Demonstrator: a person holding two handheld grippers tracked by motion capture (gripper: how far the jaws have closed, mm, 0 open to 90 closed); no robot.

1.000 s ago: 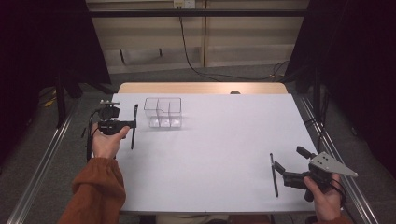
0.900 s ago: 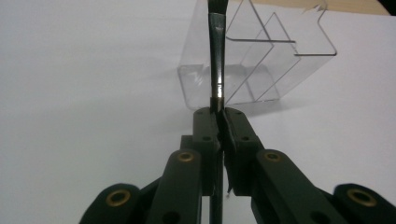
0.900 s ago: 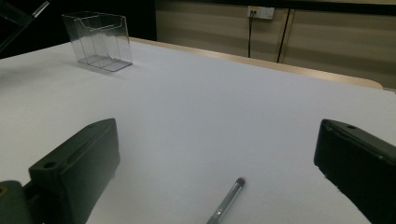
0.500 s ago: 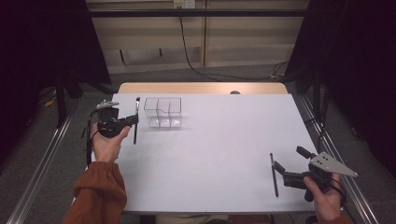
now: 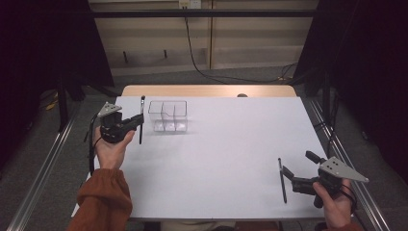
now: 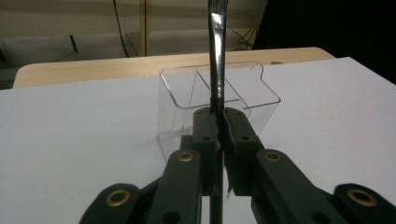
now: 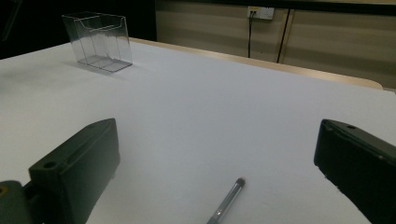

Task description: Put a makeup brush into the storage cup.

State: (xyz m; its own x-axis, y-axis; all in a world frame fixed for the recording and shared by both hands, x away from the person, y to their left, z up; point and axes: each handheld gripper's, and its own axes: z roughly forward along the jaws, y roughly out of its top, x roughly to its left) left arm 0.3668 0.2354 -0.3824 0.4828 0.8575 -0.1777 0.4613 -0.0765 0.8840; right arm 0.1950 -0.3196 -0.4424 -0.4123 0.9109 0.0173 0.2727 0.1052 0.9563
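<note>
At the table's far left, the left gripper (image 5: 138,121) has its jaws clamped on a slim brush (image 6: 217,56), held just beside the clear divided holder (image 5: 168,115) and apart from it. The step in hand looks like carrying the brush to that holder; next it must be tipped upright over one compartment (which one I cannot tell) and lowered in. The right gripper (image 7: 219,163) waits with jaws wide apart around a second brush (image 5: 282,180) lying on the white table (image 5: 231,144).
</note>
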